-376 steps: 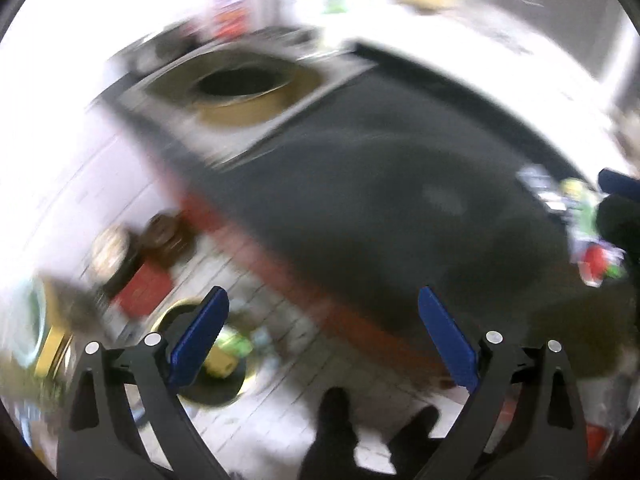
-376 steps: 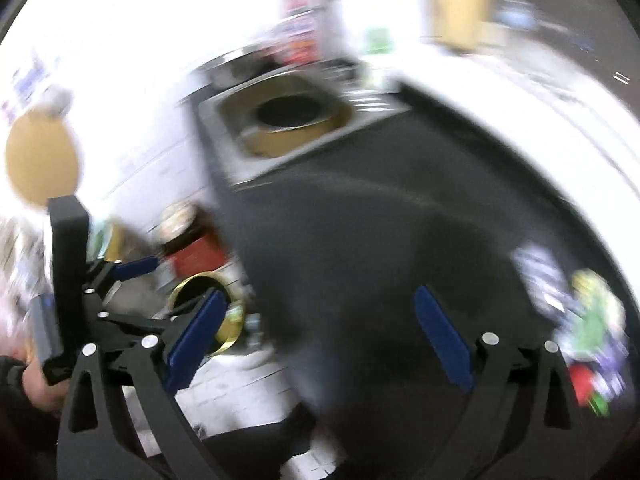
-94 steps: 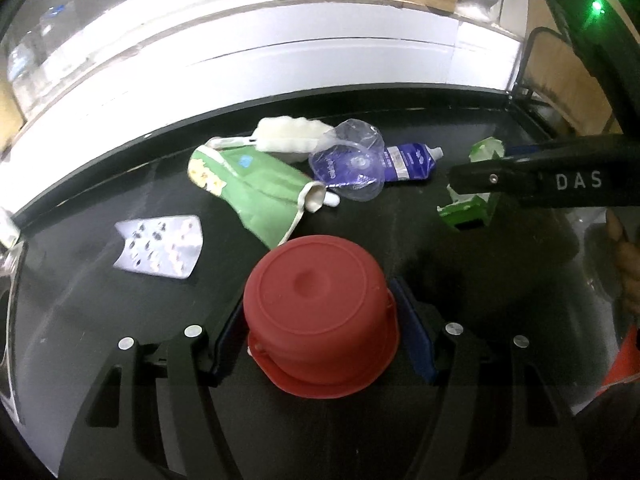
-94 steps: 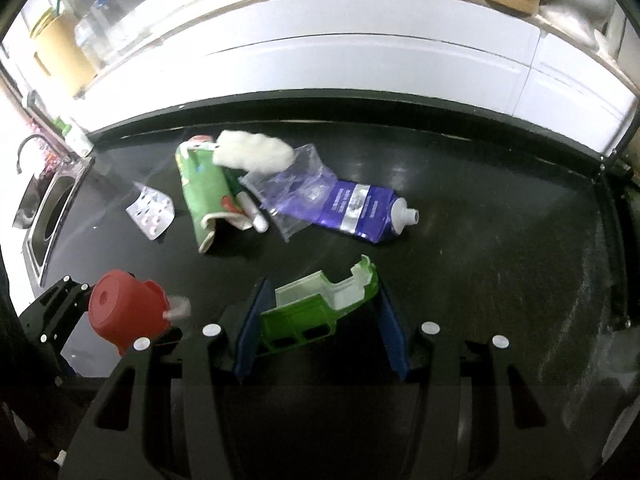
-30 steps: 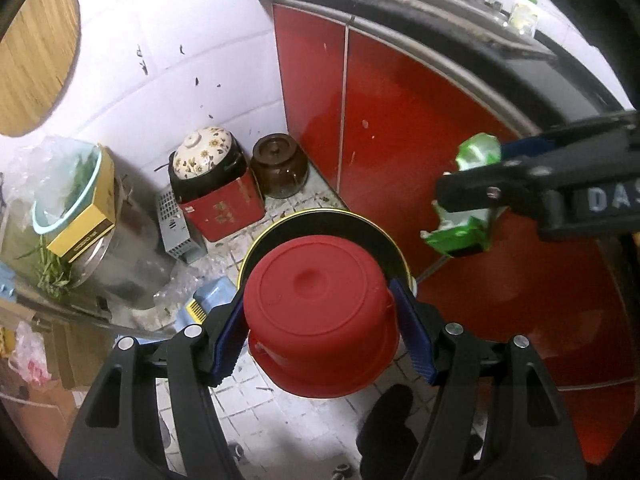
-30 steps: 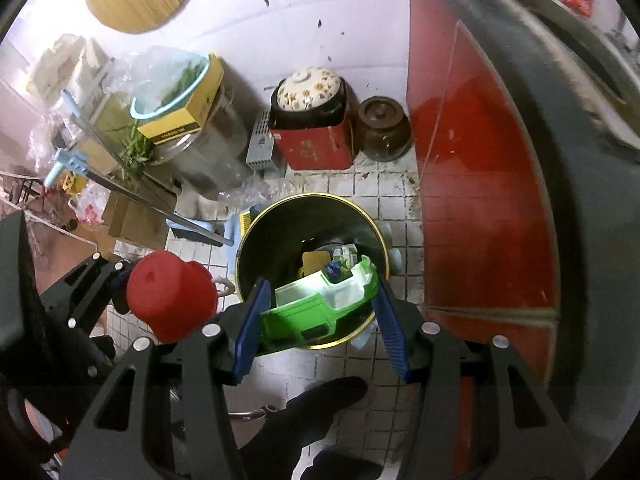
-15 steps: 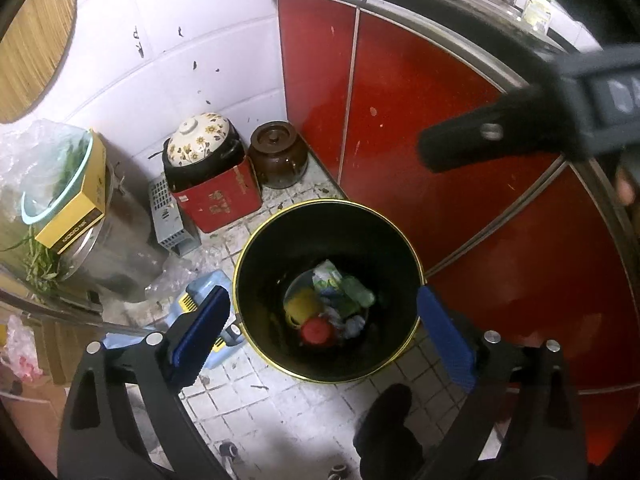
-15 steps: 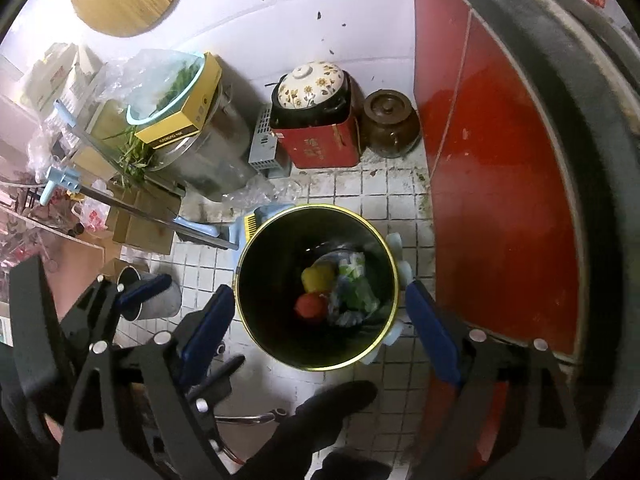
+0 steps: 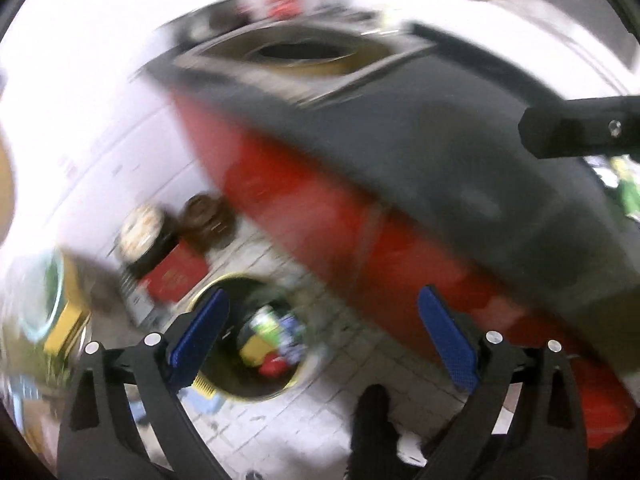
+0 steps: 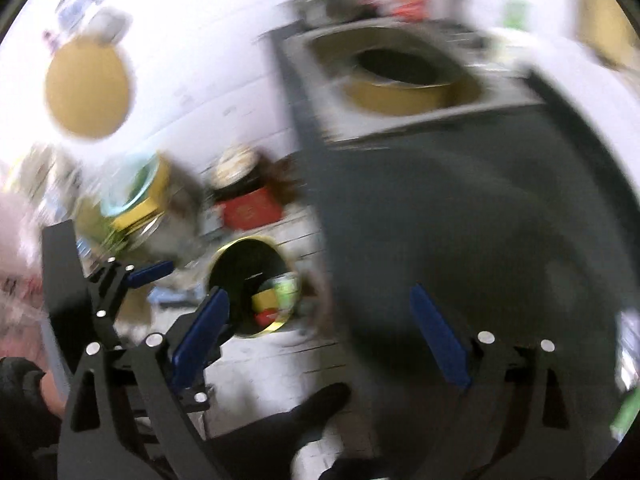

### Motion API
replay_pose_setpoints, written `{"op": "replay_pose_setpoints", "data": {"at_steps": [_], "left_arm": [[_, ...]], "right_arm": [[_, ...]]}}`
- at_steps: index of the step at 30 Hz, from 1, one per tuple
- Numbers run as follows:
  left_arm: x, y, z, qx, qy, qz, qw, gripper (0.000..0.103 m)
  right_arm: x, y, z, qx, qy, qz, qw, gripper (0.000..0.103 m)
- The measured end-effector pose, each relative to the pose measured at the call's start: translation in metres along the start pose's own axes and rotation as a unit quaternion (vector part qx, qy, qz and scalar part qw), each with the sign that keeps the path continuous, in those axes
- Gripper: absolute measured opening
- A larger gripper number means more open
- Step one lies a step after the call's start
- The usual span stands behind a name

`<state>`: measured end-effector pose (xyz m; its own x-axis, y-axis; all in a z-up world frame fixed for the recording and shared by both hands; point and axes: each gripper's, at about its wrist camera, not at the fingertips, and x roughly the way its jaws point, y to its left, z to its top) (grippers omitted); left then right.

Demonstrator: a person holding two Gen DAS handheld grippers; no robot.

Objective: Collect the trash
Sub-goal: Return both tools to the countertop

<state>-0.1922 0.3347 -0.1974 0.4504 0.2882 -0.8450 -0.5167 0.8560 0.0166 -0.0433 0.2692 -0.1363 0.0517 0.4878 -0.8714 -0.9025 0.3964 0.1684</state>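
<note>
The black trash bin (image 9: 244, 294) with a yellow rim stands on the tiled floor by the red cabinet. In it lie the red cup (image 9: 274, 367), a green piece (image 9: 266, 326) and other litter. My left gripper (image 9: 320, 300) is open and empty, high above the bin's right side. My right gripper (image 10: 319, 294) is empty too, its jaws opening, with the bin (image 10: 236, 264) beyond its left finger. Blurred green trash (image 9: 628, 188) lies on the dark counter at the far right. Both views are smeared by motion.
The dark countertop (image 10: 460, 220) fills the right half, with a sink (image 10: 400, 68) at its far end. A red box with a pot (image 9: 172, 276) and a brown jar (image 9: 204, 220) stand by the wall. The person's dark shoe (image 9: 372, 412) is near the bin.
The red cup and the green piece left the jaws and dropped into the bin. Both grippers opened wide, then swung up and away from over the bin toward the counter.
</note>
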Motion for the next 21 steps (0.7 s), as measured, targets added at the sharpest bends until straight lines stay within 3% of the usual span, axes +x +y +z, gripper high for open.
{"op": "replay_pose_setpoints", "data": {"at_steps": [4,8,13,16,21], "left_arm": [[-0.013,-0.084,0.035,0.052,0.000,-0.078,0.9956,0.093],[-0.028,-0.174,0.061,0.111,0.008,-0.150,0.9824,0.093],[-0.052,-0.270,0.071,0.184,0.003,-0.197,0.9630,0.093],[-0.063,-0.307,0.067,0.211,0.006,-0.217,0.9532,0.093],[-0.077,-0.353,0.058,0.248,-0.001,-0.230,0.9408,0.093]], "right_arm": [[-0.074,-0.065,-0.038,0.076,-0.044,-0.062,0.994,0.091],[-0.152,-0.128,-0.098,0.167,-0.090,-0.135,0.972,0.091],[-0.223,-0.175,-0.174,0.245,-0.122,-0.210,0.939,0.091],[-0.256,-0.202,-0.221,0.295,-0.136,-0.235,0.916,0.091],[-0.286,-0.223,-0.273,0.333,-0.151,-0.259,0.894,0.091]]}}
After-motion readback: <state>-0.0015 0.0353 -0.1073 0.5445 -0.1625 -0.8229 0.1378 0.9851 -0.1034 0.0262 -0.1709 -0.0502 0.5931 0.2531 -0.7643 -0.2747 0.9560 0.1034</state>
